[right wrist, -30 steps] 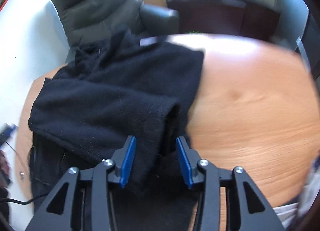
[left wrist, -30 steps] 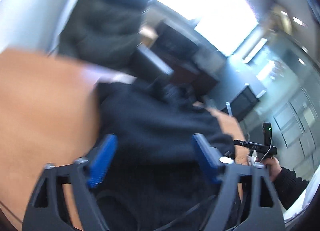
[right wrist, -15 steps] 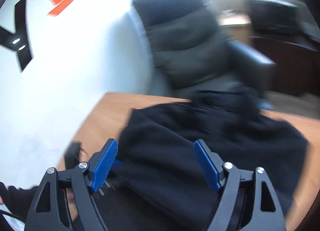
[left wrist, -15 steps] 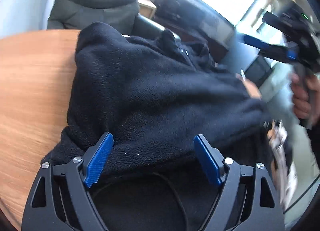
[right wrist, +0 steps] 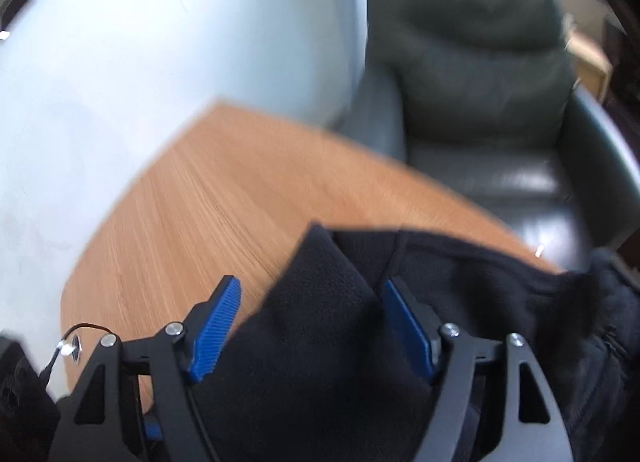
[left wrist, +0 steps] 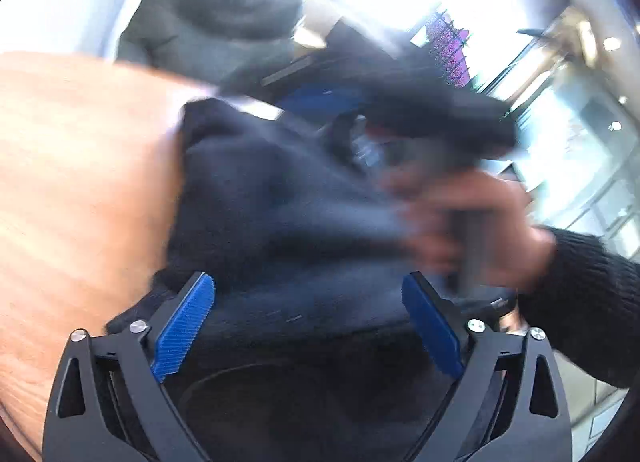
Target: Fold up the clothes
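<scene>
On wooden table (right wrist: 192,198) — black fleece garment (right wrist: 328,326), bunched

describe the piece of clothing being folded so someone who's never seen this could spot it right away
Find the wooden table with the dark leather armchair behind it. On the side of the table nearest the camera lies a black fleece garment, bunched in soft folds. It is the only cloth on the wood, matte and fuzzy where the armchair is smooth and shiny.

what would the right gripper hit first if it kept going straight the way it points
Most likely the black fleece: a fold already lies between the open right gripper pads, with the table beyond. Depth is unclear.
</scene>
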Demonstrator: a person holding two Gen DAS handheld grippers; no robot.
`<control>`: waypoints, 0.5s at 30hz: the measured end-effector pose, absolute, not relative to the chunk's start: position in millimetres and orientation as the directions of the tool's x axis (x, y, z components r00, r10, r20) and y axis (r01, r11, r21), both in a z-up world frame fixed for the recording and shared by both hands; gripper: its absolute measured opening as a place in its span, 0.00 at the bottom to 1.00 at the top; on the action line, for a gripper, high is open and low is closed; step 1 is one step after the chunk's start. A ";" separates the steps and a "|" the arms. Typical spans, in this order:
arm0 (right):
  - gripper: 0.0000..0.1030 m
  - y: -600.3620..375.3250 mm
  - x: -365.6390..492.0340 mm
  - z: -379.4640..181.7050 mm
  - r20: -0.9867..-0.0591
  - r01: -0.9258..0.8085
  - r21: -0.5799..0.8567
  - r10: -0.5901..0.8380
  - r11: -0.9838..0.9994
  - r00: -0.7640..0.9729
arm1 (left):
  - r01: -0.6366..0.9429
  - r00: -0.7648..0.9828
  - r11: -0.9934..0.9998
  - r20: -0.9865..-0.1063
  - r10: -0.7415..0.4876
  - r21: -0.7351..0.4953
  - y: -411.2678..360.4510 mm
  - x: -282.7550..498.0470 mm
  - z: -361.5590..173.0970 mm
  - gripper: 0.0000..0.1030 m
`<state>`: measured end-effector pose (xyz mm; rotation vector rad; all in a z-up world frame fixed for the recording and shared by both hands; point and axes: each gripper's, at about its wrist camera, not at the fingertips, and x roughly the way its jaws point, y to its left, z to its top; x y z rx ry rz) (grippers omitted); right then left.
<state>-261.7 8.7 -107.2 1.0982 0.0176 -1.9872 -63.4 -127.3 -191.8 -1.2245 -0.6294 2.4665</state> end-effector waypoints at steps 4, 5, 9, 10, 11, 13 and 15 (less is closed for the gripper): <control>0.85 62.3 -203.6 -93.1 -0.665 0.684 0.272 -0.646 -0.677 -0.375 | -0.105 -0.540 -0.888 -0.724 0.429 -0.448 -125.4 -63.0 -207.8 0.87; 0.85 73.2 -194.8 -100.8 -0.691 0.667 0.251 -0.613 -0.701 -0.384 | -0.107 -0.539 -0.893 -0.729 0.422 -0.437 -123.3 -63.9 -208.4 0.87; 0.80 135.5 -167.3 -132.0 -0.774 0.556 0.198 -0.477 -0.807 -0.416 | -0.102 -0.528 -0.900 -0.744 0.409 -0.423 -124.3 -67.1 -209.5 0.87; 0.80 156.3 -160.1 -132.4 -0.775 0.524 0.188 -0.454 -0.831 -0.440 | -0.099 -0.524 -0.901 -0.748 0.408 -0.422 -124.9 -67.5 -208.8 0.87; 0.80 181.8 -152.1 -131.7 -0.775 0.485 0.182 -0.428 -0.855 -0.465 | -0.094 -0.520 -0.902 -0.752 0.406 -0.422 -125.6 -68.0 -208.0 0.87; 0.80 230.3 -139.3 -131.7 -0.779 0.402 0.180 -0.380 -0.898 -0.499 | -0.083 -0.519 -0.903 -0.755 0.400 -0.422 -127.5 -68.1 -203.2 0.87; 0.80 281.7 -133.5 -141.8 -0.809 0.295 0.164 -0.299 -0.941 -0.506 | -0.089 -0.541 -0.906 -0.743 0.393 -0.414 -126.3 -64.2 -195.7 0.87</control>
